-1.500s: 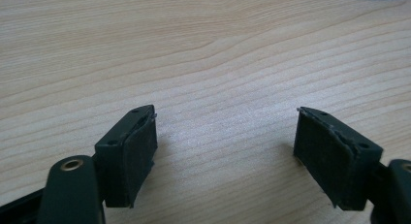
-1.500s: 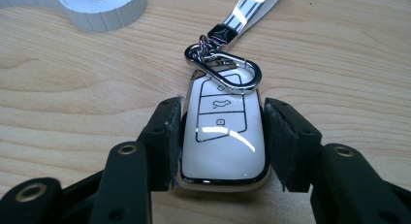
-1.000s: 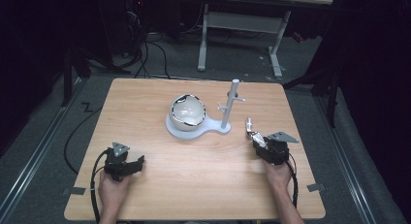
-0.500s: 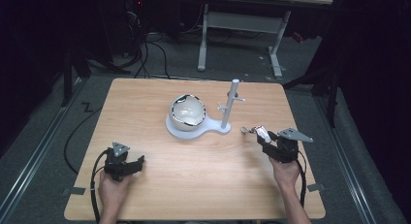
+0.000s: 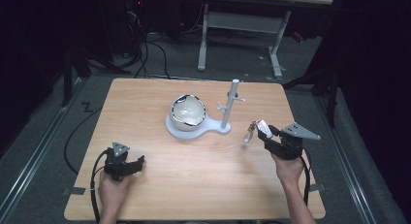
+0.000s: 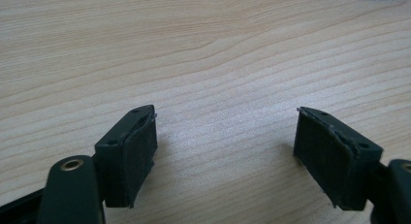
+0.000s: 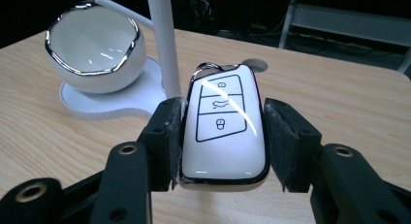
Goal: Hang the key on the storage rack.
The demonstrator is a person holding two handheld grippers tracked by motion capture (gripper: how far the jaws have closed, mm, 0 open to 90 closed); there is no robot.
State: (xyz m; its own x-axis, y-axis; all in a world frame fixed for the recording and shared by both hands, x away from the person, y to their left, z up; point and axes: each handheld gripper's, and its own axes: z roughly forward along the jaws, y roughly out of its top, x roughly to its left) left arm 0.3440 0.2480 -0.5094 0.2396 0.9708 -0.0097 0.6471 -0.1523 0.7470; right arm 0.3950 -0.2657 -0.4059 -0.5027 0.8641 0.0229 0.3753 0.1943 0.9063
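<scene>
Right tool (image 7: 220, 136) clamped on white car key fob (image 7: 223, 129), held above tabletop (image 5: 203, 166) right of white stand (image 5: 231, 107). Left tool (image 6: 225, 151) jaws apart, low over bare wood.

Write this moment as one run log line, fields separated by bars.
right gripper: shut on car key, above table | left gripper: open, empty | stand with bowl: untouched

Table (image 5: 145, 103): light wood-grain top, square-cornered, filling the middle of the high view.
White stand base (image 5: 181, 130): flat on the wood, centre of frame.
On that base: a chrome-rimmed white bowl (image 5: 187, 111) and, to its right, an upright white post (image 5: 229, 105) with short pegs.
</scene>
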